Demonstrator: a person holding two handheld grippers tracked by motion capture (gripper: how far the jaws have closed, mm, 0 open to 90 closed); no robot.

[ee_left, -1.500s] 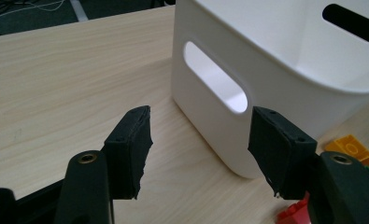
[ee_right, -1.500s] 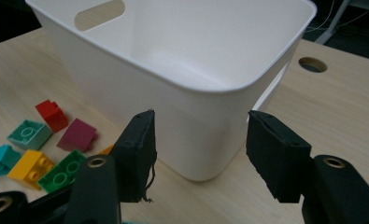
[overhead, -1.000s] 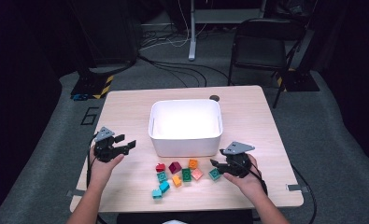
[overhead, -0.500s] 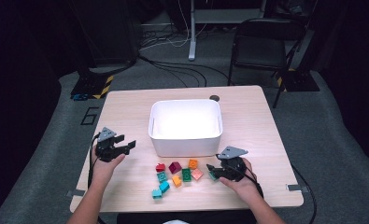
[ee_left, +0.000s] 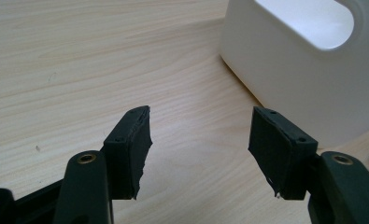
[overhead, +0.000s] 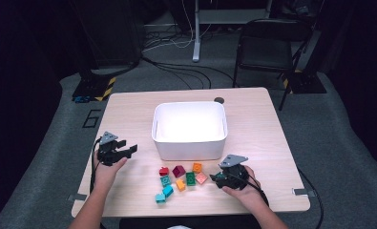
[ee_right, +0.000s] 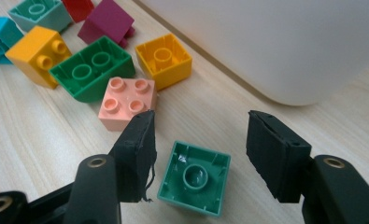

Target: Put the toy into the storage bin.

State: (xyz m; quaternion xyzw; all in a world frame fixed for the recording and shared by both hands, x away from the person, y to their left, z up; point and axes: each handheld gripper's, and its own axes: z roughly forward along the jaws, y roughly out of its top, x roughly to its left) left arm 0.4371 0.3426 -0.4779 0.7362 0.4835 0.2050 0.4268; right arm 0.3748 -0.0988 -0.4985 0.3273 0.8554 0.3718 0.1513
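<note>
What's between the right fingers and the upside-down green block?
Nothing visible. The small green plastic block lies hollow side up on the wooden table between the open right gripper fingers. The pink studded block sits just beyond the tips, apart from it.

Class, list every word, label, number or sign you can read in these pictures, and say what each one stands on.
None: no readable text anywhere.
The white bin, the bricks and the table carry no lettering.
The floor marking left of the table is too blurred to read.
</note>
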